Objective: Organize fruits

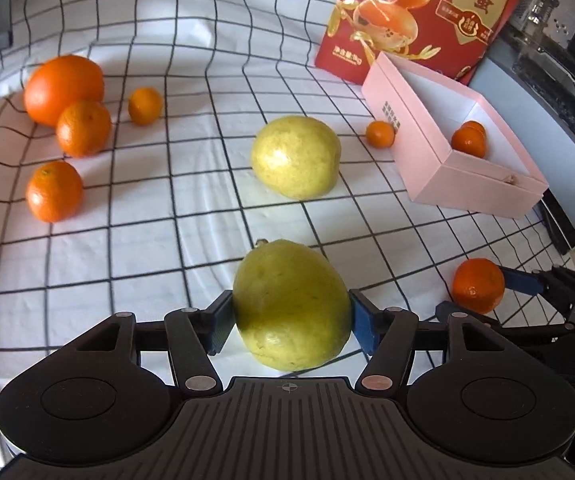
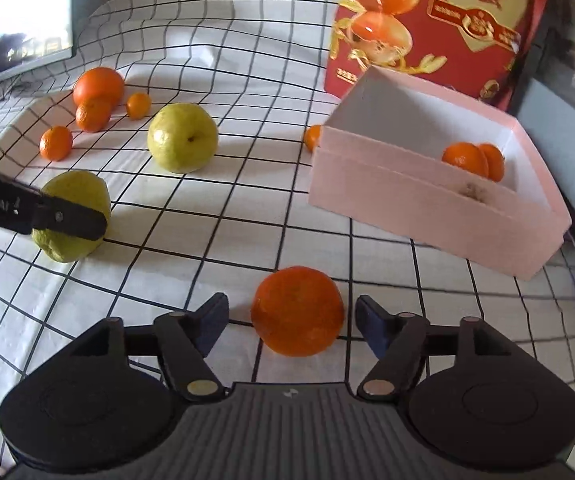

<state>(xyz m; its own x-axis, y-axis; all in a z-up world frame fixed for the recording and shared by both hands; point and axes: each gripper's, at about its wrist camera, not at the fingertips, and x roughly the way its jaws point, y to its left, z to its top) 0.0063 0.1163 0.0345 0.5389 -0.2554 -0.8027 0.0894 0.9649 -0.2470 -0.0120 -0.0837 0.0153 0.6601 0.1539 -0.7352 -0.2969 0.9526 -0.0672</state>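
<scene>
— Right, what does my left wrist camera give you?

— I see the left gripper (image 1: pixel 291 316) at six o'clock, jaws wide, with a yellow-green pear (image 1: pixel 290 306) between them. The blue pads (image 1: pixel 361 322) sit right at its sides; I cannot tell if they press. A second pear (image 1: pixel 296 157) lies at twelve o'clock from it on the checked cloth (image 1: pixel 167 240). The pink box (image 1: pixel 453 152) is at two o'clock, two mandarins (image 1: pixel 468 139) inside.

— And the right wrist camera?

— I have the right gripper (image 2: pixel 292 320) spread open around a mandarin (image 2: pixel 298 310) on the cloth, a clear gap at each pad. The pink box sits at one o'clock, the pears at ten. A cluster of oranges (image 2: pixel 95 98) lies further off at eleven.
</scene>
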